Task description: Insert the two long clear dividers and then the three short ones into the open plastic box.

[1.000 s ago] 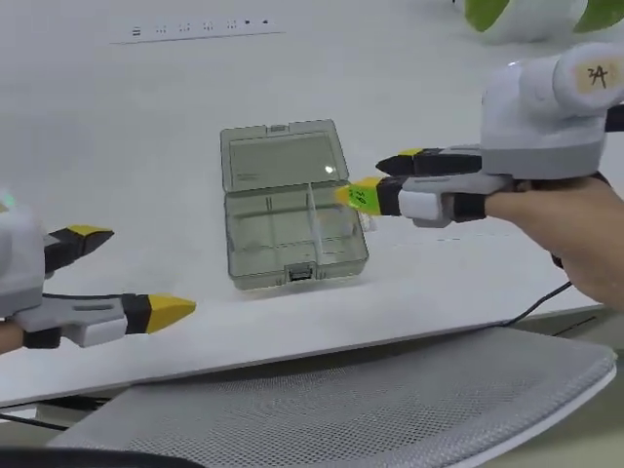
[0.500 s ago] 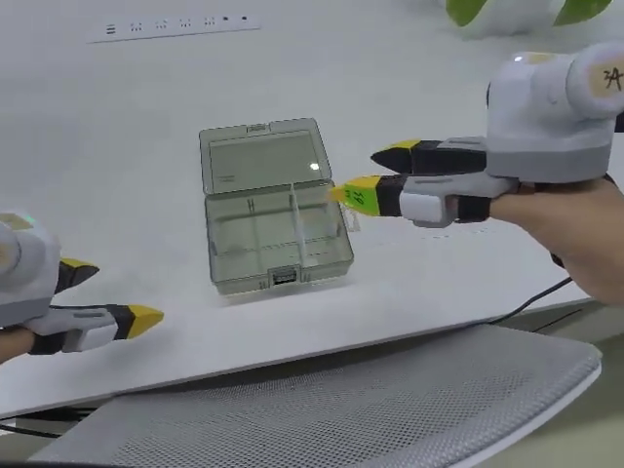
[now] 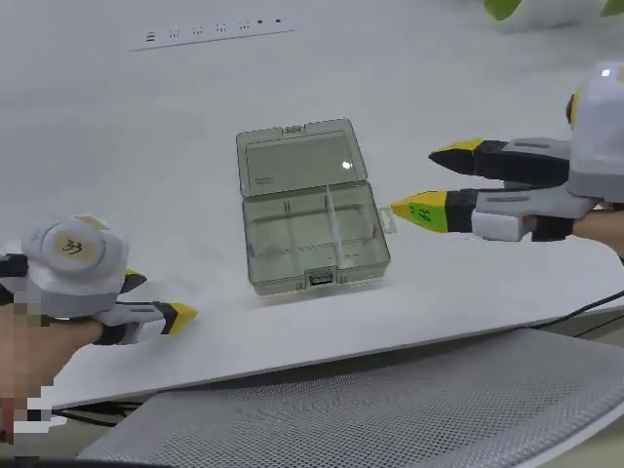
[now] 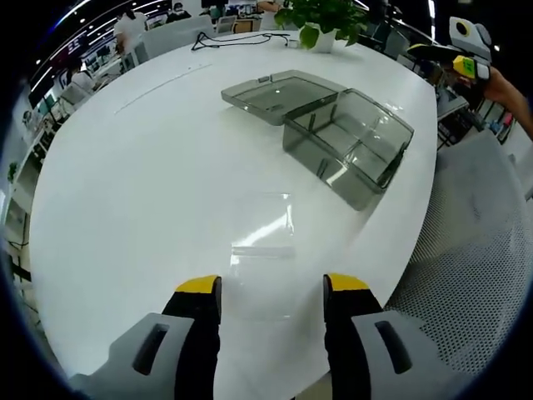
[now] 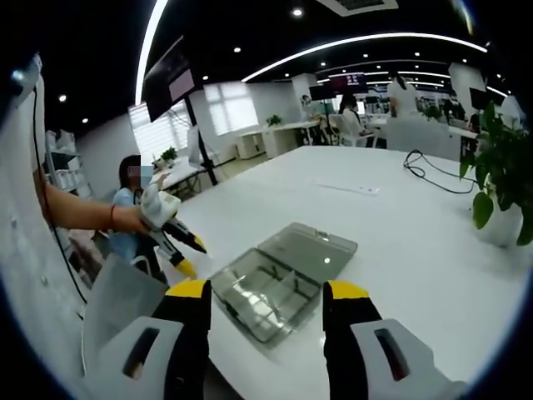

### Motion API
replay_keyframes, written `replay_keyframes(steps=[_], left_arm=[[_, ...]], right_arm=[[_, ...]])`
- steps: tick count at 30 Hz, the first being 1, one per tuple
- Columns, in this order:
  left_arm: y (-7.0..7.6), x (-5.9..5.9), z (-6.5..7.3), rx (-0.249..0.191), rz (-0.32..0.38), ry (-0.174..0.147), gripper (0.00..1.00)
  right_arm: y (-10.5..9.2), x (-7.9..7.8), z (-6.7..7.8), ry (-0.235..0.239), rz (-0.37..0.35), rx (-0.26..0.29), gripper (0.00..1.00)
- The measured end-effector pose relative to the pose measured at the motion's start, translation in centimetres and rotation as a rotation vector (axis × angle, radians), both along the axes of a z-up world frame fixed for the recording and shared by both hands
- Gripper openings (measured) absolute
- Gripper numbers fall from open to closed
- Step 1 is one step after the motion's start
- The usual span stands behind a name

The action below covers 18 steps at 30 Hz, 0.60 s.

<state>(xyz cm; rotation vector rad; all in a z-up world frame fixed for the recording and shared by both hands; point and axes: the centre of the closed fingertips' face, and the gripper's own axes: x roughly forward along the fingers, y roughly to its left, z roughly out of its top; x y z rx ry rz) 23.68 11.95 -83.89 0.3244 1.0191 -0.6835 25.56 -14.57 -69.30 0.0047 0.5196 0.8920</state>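
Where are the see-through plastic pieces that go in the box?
In the left gripper view, the flat clear plastic dividers lie on the white table just ahead of the left gripper, between it and the open grey see-through plastic box.

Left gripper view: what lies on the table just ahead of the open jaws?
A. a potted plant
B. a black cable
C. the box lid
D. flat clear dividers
D: clear dividers lie flat on the white table just beyond the left gripper, whose jaws stand apart.

White table [image 3: 146, 146], power strip [image 3: 210, 29] at its far edge, potted plant [image 5: 500, 225], grey mesh chair [image 3: 390, 409]
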Motion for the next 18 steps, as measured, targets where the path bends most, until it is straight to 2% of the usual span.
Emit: replay_keyframes(steps=[5,7,9,10,11,18], left_arm=[[0.0,-0.3,-0.4,0.017,-0.006,0.017,0.48],[-0.1,-0.2,-0.4,0.019,-0.003,0.013,0.48],[-0.1,-0.4,-0.8,0.030,0.000,0.030,0.48],[-0.1,-0.2,-0.6,0.035,-0.010,0.011,0.47],[-0.1,-0.4,-0.7,0.039,-0.004,0.025,0.47],[-0.2,-0.2,-0.9,0.074,-0.006,0.025,0.46]], right_arm=[[-0.3,-0.2,-0.3,-0.024,0.021,-0.012,0.57],[-0.5,-0.3,-0.4,-0.029,0.031,-0.017,0.58],[-0.8,-0.4,-0.6,-0.037,0.041,-0.022,0.58],[-1.0,-0.5,-0.7,-0.036,0.044,-0.026,0.58],[-1.2,-0.6,-0.8,-0.037,0.049,-0.032,0.58],[-2.8,-0.4,-0.9,-0.062,0.070,-0.043,0.59]])
